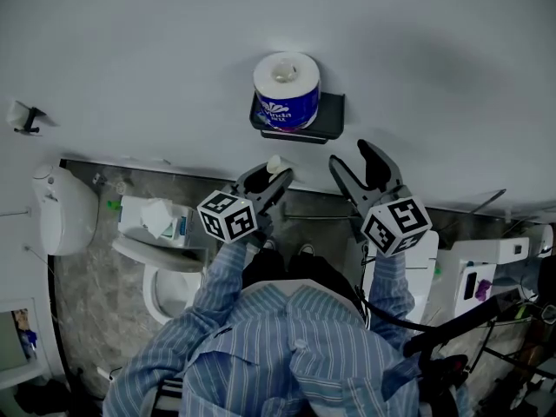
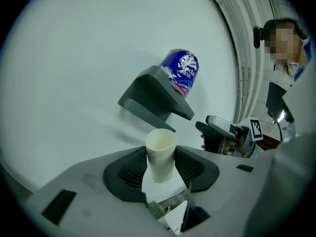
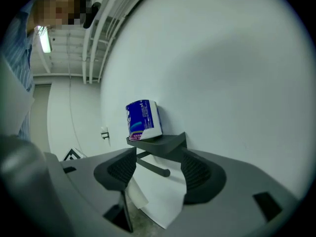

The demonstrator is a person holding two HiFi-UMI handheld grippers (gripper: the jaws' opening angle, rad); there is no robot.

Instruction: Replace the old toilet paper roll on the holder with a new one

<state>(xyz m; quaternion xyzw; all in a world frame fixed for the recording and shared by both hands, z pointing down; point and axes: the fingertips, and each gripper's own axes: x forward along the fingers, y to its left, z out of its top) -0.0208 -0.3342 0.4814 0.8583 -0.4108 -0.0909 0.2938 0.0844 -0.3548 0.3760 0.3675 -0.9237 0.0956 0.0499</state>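
now: my left gripper (image 1: 268, 179) clamped on old cardboard tube (image 2: 160, 154), tube upright between pads, off holder. my right gripper (image 1: 350, 153) wide, empty. new roll (image 1: 287, 89) stands on end on holder shelf (image 1: 332, 115), up and left beyond my right fingers (image 1: 343, 179). bare bar (image 3: 153, 168) level, straight ahead between them. right hand free, likely takes roll.

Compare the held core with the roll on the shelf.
The core is bare cardboard; the roll is full and wrapped in blue. The core is clamped in the left tool; the roll stands on end on the shelf. The core is thinner than the roll. Both are cylinders.
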